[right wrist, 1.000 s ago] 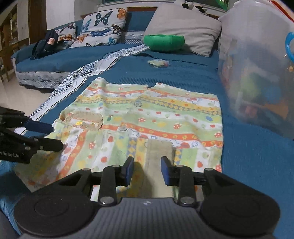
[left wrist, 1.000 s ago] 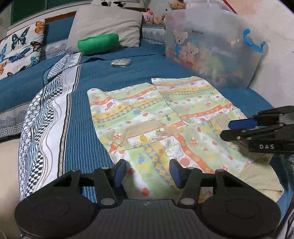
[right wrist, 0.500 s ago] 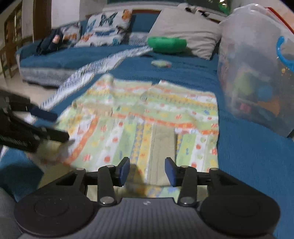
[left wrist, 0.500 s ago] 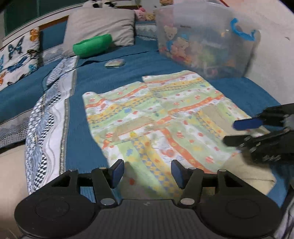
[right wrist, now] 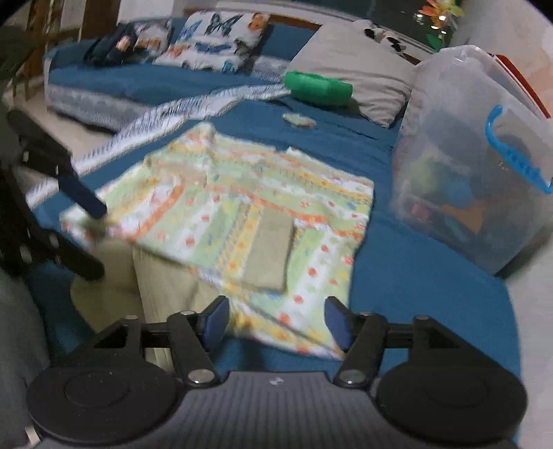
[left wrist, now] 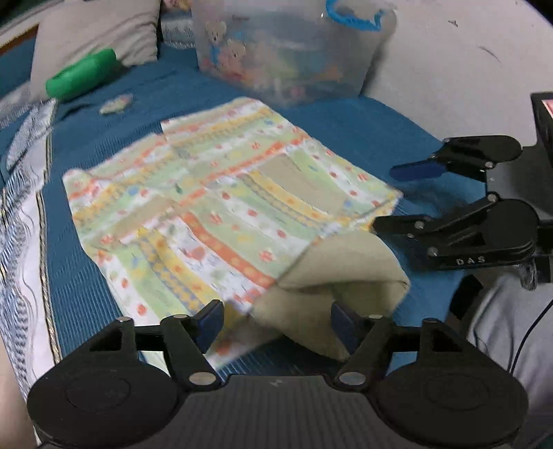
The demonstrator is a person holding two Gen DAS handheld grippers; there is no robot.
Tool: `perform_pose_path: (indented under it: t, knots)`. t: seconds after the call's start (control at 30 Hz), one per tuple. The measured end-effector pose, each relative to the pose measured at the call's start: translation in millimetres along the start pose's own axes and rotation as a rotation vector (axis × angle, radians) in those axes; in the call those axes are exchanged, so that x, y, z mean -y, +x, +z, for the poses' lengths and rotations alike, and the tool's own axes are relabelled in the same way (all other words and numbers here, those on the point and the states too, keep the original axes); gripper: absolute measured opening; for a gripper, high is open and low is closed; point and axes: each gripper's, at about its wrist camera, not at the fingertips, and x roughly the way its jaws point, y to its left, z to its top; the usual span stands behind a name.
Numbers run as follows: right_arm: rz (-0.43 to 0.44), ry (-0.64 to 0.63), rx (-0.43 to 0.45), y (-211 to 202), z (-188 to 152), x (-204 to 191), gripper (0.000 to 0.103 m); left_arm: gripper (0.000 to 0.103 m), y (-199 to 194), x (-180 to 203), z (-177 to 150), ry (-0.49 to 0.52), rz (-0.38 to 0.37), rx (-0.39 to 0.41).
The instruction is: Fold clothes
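A child's patterned garment (left wrist: 221, 193) with green, yellow and orange stripes lies spread on the blue bedspread (left wrist: 345, 121); it also shows in the right wrist view (right wrist: 249, 214). Its near hem is turned up and shows the beige lining (left wrist: 338, 276). My left gripper (left wrist: 276, 326) is open, its fingers either side of that near hem. My right gripper (right wrist: 276, 321) is open over the garment's near right corner. It also shows in the left wrist view (left wrist: 387, 200), open, beside the garment's right edge. The left gripper shows at the left of the right wrist view (right wrist: 90, 238).
A clear plastic toy bin (left wrist: 287, 51) with a blue handle stands at the far right of the bed. A green bolster (left wrist: 83, 72) and a grey pillow (left wrist: 96, 31) lie at the back. A striped white sheet (left wrist: 20, 241) runs down the left.
Both grippers have opened wider and pulled back toward the near edge of the garment. The near hem now lies turned up, lining showing. Both views have swung right.
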Motion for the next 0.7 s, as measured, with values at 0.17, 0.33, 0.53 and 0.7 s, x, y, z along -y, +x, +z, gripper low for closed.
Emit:
perform_pose_path:
  t: [0.17, 0.33, 0.53, 0.7]
  knots:
    - [-0.032, -0.095, -0.051, -4.5, -18.1, -4.1, 0.066, 0.071, 10.3, 5.9, -1.1, -0.019, -0.044, -0.100]
    - [-0.018, -0.122, -0.076, -1.4, -25.9, -7.6, 0.068, 0.044, 26.8, 9.9, 2.0, -0.008, -0.058, -0.163]
    - [0.007, -0.155, -0.037, -0.3, -26.6, -17.1, 0.070, 0.014, 15.5, -3.8, 13.1, -0.079, -0.088, -0.082]
    - [0.029, -0.172, 0.017, 2.2, -22.0, -24.5, 0.072, 0.012, 12.6, -23.1, 27.4, -0.156, -0.113, -0.027]
